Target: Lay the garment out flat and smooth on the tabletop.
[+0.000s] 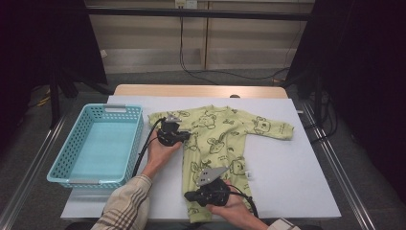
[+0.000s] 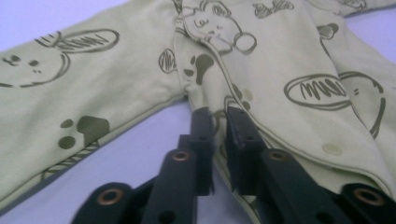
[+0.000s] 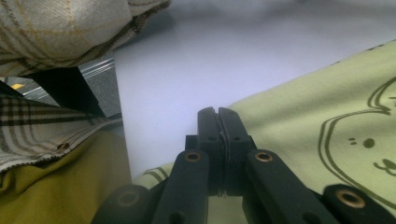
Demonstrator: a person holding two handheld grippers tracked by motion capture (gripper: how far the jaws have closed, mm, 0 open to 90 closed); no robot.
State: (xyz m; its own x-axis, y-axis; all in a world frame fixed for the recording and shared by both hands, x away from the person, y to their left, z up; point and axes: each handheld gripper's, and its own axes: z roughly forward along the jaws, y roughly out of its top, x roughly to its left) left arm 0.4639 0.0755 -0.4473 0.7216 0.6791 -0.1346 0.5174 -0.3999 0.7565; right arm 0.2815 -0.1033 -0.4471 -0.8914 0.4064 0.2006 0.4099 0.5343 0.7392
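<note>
My left hand-held gripper: narrowly parted over the romper edge
My right hand-held gripper: pinched shut on romper leg

The romper lies spread on the table, with the basket just left of it; cables run on the floor behind.
</note>
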